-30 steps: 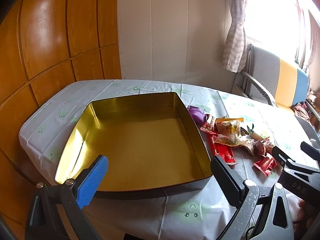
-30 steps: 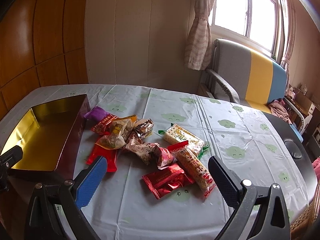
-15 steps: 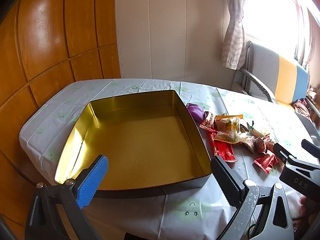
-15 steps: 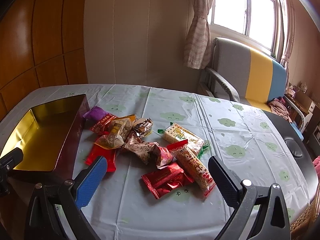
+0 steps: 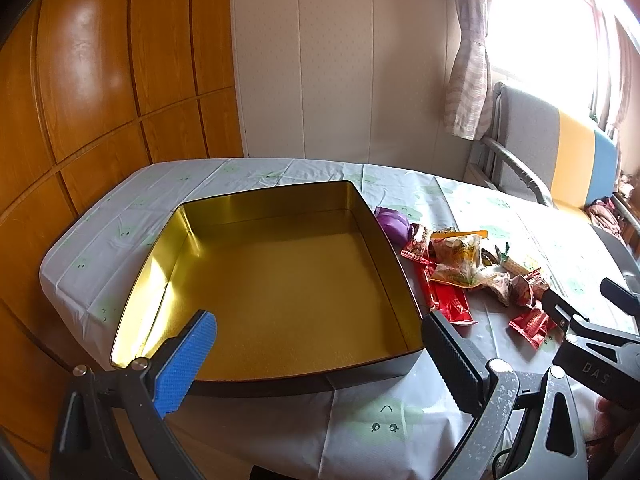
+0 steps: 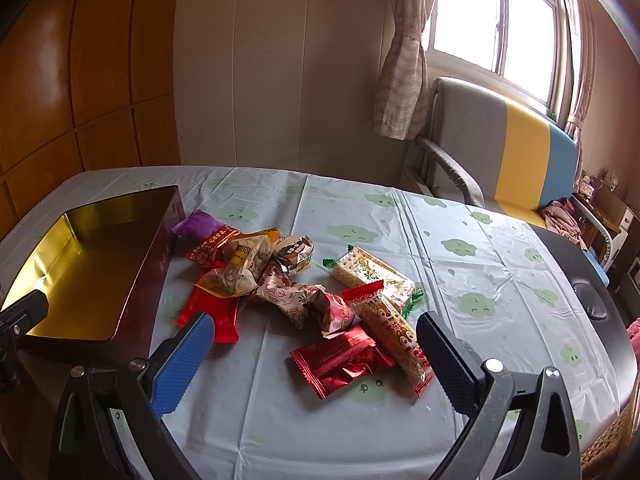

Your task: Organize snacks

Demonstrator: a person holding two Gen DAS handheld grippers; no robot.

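Nothing is packed: tin (image 5: 280,280) bare at centre frame, snacks (image 6: 304,292) loose beside it; both tools (image 5: 316,344) (image 6: 312,352) gape wide, holding nothing.

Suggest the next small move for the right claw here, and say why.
Probably lower the right claw onto the flat red foil snack packet and close on it. Both claws are open and hold nothing, the gold-lined rectangular tin has no snacks in it, and that packet lies nearest, almost between the right claw's fingers, at the near edge of the pile on the cloud-print tablecloth.
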